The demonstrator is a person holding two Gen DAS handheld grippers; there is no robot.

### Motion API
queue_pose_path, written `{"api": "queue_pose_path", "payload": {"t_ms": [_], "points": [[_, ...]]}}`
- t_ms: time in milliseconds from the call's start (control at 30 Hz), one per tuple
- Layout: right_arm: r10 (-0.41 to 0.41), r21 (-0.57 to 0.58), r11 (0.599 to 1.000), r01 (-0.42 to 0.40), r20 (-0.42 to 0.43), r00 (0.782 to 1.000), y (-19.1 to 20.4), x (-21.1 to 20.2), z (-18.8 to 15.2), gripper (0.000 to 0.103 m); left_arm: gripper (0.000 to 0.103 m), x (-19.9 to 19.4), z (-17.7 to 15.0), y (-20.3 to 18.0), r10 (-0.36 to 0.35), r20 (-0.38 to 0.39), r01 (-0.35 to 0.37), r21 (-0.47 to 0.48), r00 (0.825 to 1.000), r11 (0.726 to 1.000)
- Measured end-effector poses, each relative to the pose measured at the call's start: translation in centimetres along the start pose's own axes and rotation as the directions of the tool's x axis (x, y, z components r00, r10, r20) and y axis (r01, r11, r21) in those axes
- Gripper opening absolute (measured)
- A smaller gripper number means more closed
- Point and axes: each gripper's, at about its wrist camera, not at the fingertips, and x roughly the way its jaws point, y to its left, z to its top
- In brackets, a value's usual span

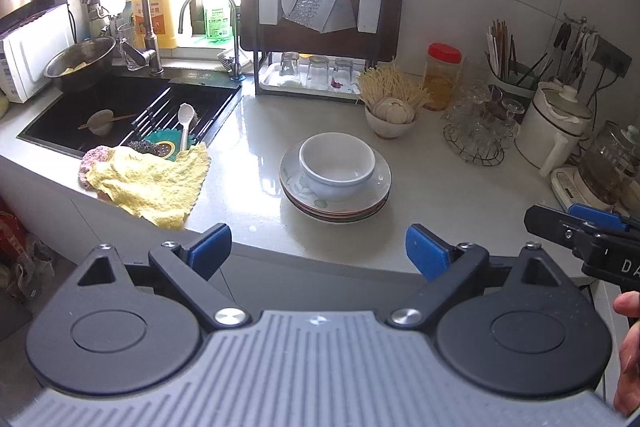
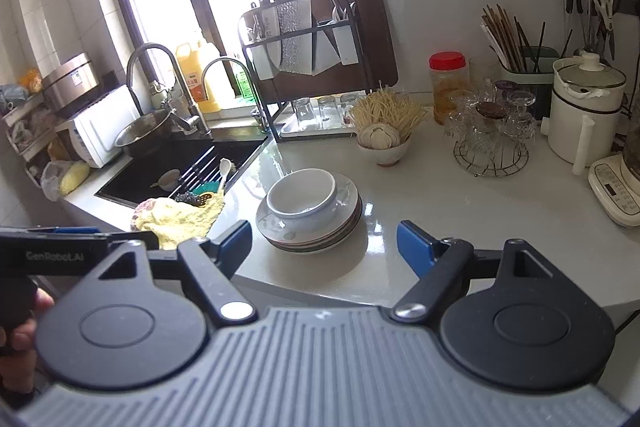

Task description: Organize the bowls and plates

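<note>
A white bowl [image 1: 337, 163] [image 2: 302, 195] sits upright on a stack of several plates [image 1: 298, 183] [image 2: 344, 211] in the middle of the pale counter. My left gripper [image 1: 319, 251] hovers at the counter's near edge, short of the stack, open with nothing between its blue pads. My right gripper [image 2: 325, 247] is likewise open and empty, just in front of the stack. In the left wrist view the right gripper [image 1: 576, 231] shows at the right edge, held by a hand [image 1: 628, 347]. The left gripper [image 2: 72, 245] shows side-on at the left of the right wrist view.
Left is a black sink [image 1: 120, 107] with a small bowl, chopsticks and spoon; a yellow cloth [image 1: 148, 179] lies over its corner. Behind stand a dish rack [image 1: 320, 27] with glasses, a bowl of garlic [image 1: 390, 119], a red-lidded jar [image 1: 442, 75], a glass stand [image 1: 476, 131] and a white pot [image 1: 556, 123].
</note>
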Motion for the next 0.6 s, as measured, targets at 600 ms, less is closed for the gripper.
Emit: {"api": "queue_pose_path", "payload": {"t_ms": [600], "points": [[-0.019,-0.009,1.000,0.018,-0.043,0.999,-0.2,-1.1,-1.8,0.096,0.097,-1.4,-2.7,-0.2,-0.003,-0.006,0.003,-0.041,1.000,0.999]]}}
